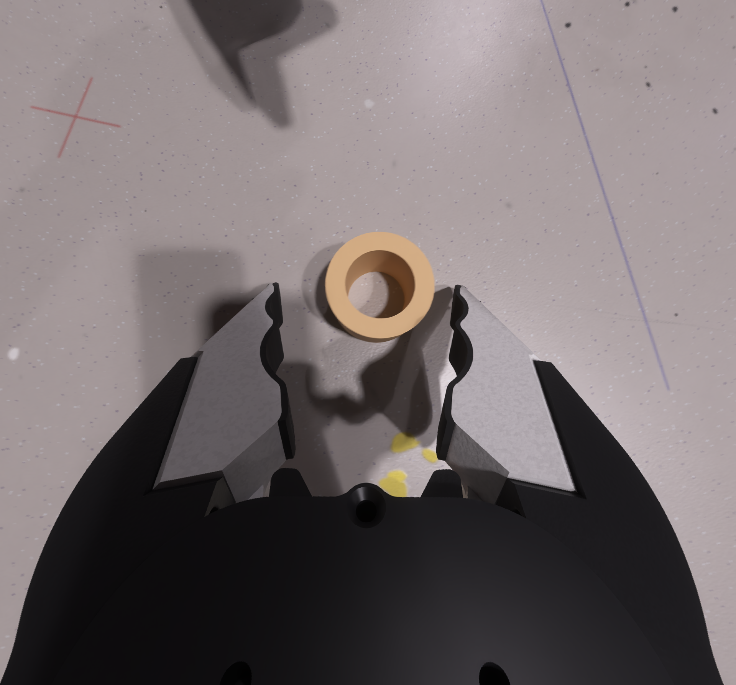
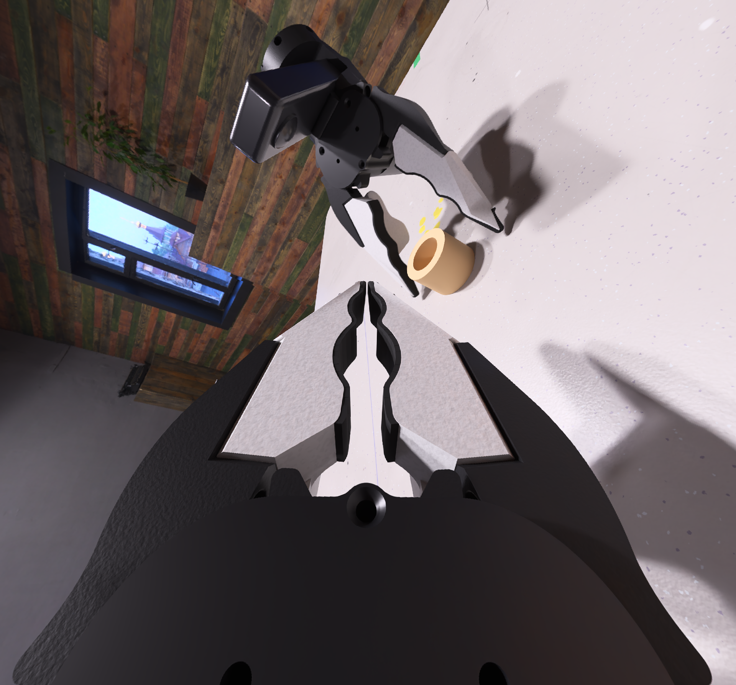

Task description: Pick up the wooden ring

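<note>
The wooden ring is a short tan tube that stands on end on the speckled white table, its hole facing up. My left gripper is open, and its two fingertips sit on either side of the ring with a gap on each side. In the right wrist view, the left gripper straddles the ring from above. My right gripper is shut and holds nothing. It hovers a short way from the ring, near the table's edge.
A red cross mark, a thin blue line and yellow spots lie on the table. Beyond the table edge are a wood-plank wall and a window.
</note>
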